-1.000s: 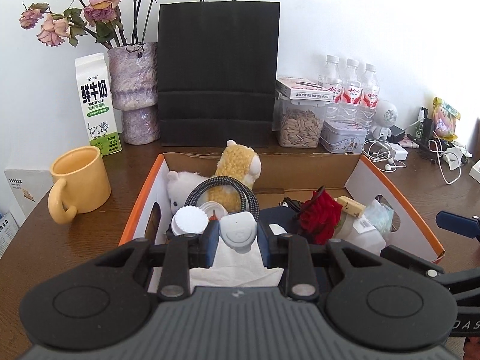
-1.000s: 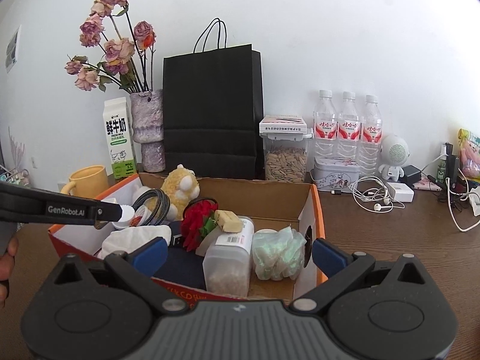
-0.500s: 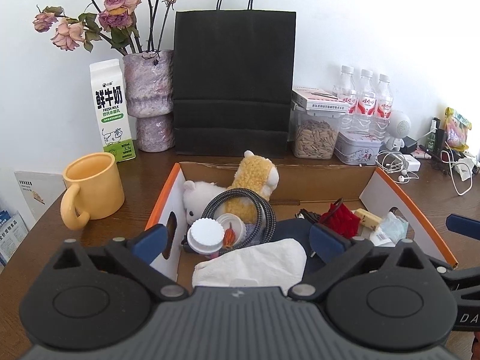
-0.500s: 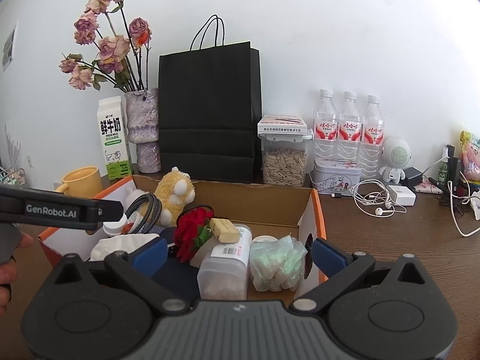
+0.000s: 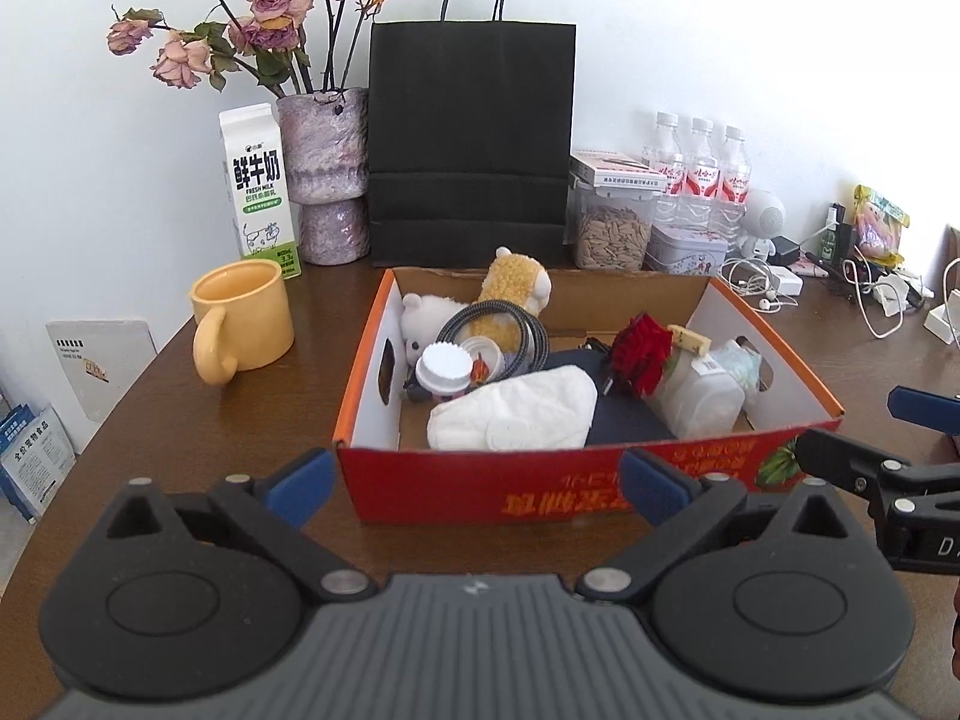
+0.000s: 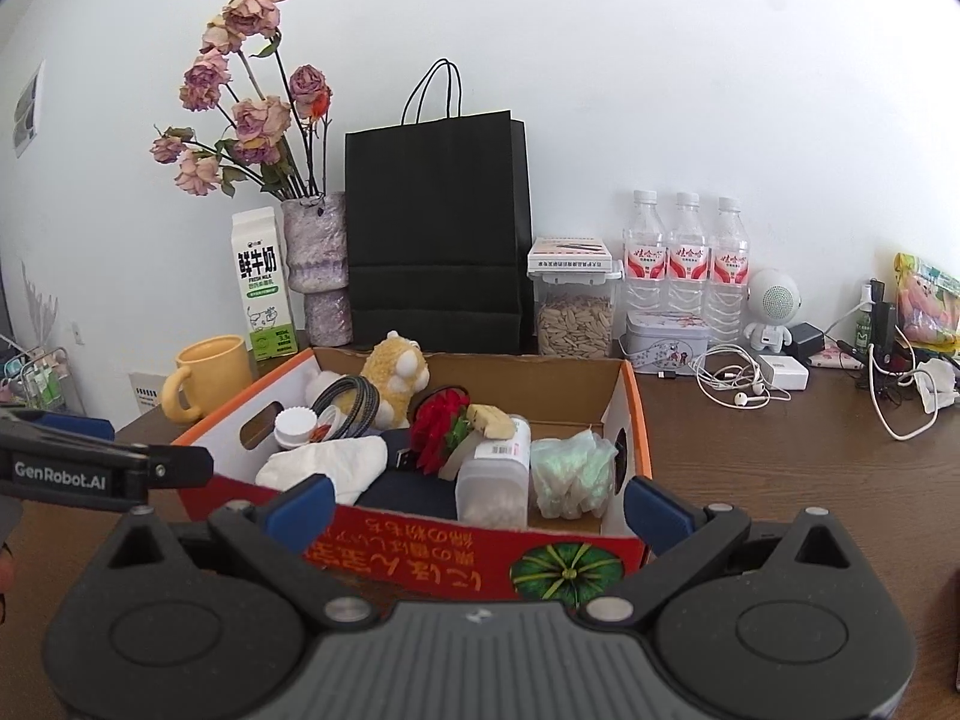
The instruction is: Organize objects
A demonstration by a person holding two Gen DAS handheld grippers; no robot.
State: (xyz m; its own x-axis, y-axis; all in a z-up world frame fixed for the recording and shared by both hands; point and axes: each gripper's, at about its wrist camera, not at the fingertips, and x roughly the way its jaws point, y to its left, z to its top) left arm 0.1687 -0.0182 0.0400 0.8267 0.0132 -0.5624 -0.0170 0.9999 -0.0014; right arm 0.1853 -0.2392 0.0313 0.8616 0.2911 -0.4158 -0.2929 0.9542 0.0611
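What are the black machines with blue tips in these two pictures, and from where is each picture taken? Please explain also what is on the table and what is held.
They are two hand-held grippers, each carrying a camera that looks along its two fingers. One picture comes from the left gripper, the other from the right gripper. Both stand open and hold nothing. On the brown table sits a cardboard box with a yellow plush toy, a white cloth, a red rose and a plastic jar inside. Beside the box is a yellow mug; behind it are a milk carton and a black paper bag.
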